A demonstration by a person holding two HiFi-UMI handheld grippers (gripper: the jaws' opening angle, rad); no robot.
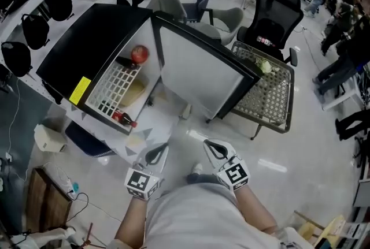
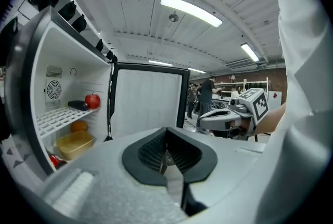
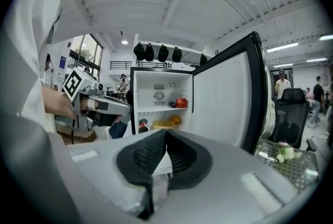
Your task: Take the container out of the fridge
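Left claw [image 1: 155, 155] and right claw [image 1: 216, 149] shut, empty, short of open fridge [image 1: 81, 45]; yellow container [image 2: 75, 144] still under wire shelf [image 2: 62, 118].

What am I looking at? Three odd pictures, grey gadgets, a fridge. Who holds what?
There is no robot here: a person holds a two-jaw gripper in each hand. The head view comes from a camera on the person's head, looking down at the left gripper and the right gripper. The other two views come from cameras riding on each gripper, looking along its jaws. Both pairs of jaws are shut, with nothing between them. Ahead stands a small fridge with its door open. An apple lies on its shelf; below sits a yellow container, the thing to fetch.
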